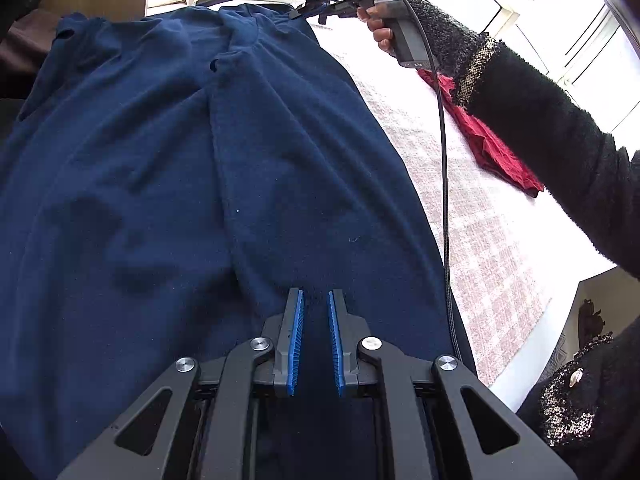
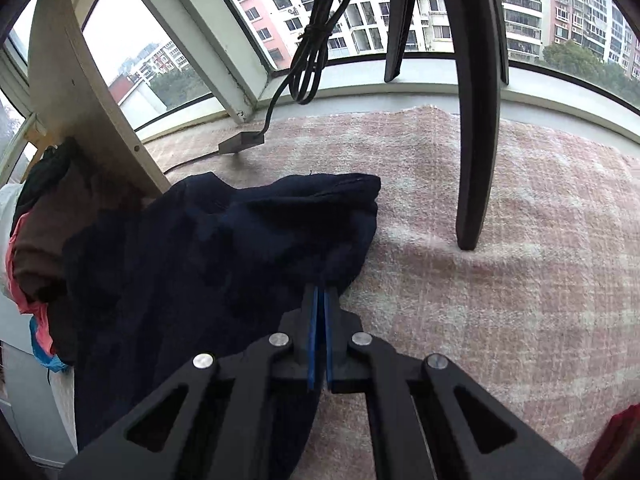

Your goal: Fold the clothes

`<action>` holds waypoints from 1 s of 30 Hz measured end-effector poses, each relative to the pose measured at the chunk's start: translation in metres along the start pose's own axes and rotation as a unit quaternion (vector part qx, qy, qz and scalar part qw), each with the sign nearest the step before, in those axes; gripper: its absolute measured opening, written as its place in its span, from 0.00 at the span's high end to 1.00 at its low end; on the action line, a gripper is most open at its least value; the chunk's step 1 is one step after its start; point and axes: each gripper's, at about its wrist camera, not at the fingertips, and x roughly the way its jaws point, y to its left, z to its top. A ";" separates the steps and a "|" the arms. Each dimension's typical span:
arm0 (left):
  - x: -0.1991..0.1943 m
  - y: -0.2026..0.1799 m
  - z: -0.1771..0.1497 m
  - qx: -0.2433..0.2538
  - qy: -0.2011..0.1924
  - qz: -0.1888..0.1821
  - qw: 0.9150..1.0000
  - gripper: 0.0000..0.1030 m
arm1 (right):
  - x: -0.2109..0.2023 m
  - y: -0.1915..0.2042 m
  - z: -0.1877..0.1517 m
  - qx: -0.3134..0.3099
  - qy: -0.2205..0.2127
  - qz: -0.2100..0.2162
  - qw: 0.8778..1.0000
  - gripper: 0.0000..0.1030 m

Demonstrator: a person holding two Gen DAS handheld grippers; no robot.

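Under the left wrist camera, a navy blue garment (image 1: 192, 184) lies spread over most of the scene, reaching from the near edge to the far side by the window. It rests on a pink-and-white checked blanket (image 1: 472, 216), which shows bare to the right. The left gripper (image 1: 316, 300) hovers at the near edge above the navy cloth, its blue-padded fingers (image 1: 297, 336) parted with a clear gap between them and nothing held. At the far right corner of the garment, the right gripper (image 1: 301, 13) meets the cloth's edge, carried by the person's right hand (image 1: 380, 24) in a grey knit cuff and a fuzzy black sleeve. A black cable (image 1: 444, 184) hangs from that tool down across the blanket. A red cloth (image 1: 492, 148) lies on the blanket to the right, partly behind the sleeve.

From the right wrist camera, the right gripper (image 2: 320, 296) has its blue pads pressed together on a bunched fold of the navy blue garment (image 2: 208, 264), which heaps to the left on the checked blanket (image 2: 500, 288). Farther left sits a pile of brown and pink clothes (image 2: 36, 256). A black tripod leg (image 2: 476, 152) stands on the blanket at the right. Near the far window frame (image 2: 360, 80) hangs a coiled black cord (image 2: 316, 40), with apartment blocks outside.
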 end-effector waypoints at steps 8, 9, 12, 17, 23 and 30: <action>0.001 -0.001 0.000 -0.001 0.000 0.005 1.000 0.88 | -0.020 -0.004 0.017 -0.018 -0.040 -0.051 0.998 0.96; 0.001 -0.001 0.001 -0.001 0.000 0.006 1.000 0.88 | -0.016 -0.002 0.018 -0.022 -0.029 -0.051 0.998 0.96; 0.000 -0.001 0.000 -0.001 0.000 0.006 1.000 0.88 | 0.003 0.000 0.021 -0.017 0.010 -0.051 0.998 0.80; 0.003 -0.004 0.001 0.000 -0.001 0.009 1.000 0.88 | 0.032 0.002 0.019 -0.020 0.033 -0.037 0.999 0.78; 0.004 -0.002 0.000 -0.005 -0.006 0.004 1.000 0.88 | 0.023 0.030 0.027 -0.128 -0.019 -0.146 0.981 0.98; 0.005 -0.003 0.000 -0.006 -0.008 0.003 1.000 0.88 | -0.018 0.030 0.015 -0.109 -0.026 -0.106 0.988 0.85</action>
